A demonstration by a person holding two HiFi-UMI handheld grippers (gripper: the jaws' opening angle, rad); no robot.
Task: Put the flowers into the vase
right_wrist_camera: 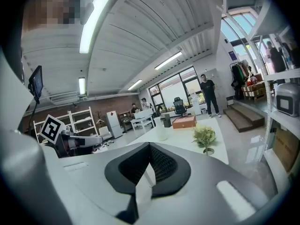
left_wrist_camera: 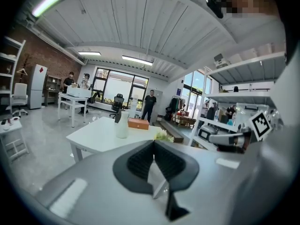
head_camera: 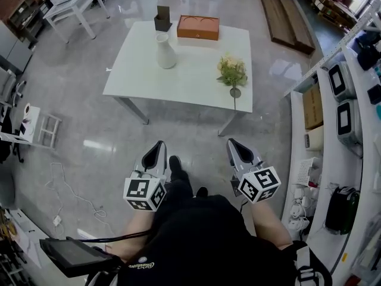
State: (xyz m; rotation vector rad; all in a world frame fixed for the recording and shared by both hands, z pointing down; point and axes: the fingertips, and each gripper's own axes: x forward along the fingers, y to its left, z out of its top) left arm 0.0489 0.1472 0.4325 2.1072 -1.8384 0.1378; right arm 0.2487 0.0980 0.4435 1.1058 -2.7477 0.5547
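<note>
A white surface (head_camera: 137, 70) is standing on the glossy grey floor (head_camera: 77, 124), ahead of the person. On it the white vase (head_camera: 165, 51) is standing upright left of centre, and the flowers (head_camera: 231, 71) are sitting near the right edge, well apart from it. Nearer, the left gripper (head_camera: 158, 143) and right gripper (head_camera: 231, 141) are hovering above the floor, each with jaws pressed together, gripping nothing

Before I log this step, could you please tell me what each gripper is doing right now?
Left gripper: closed, empty.
Right gripper: closed, empty.
</note>
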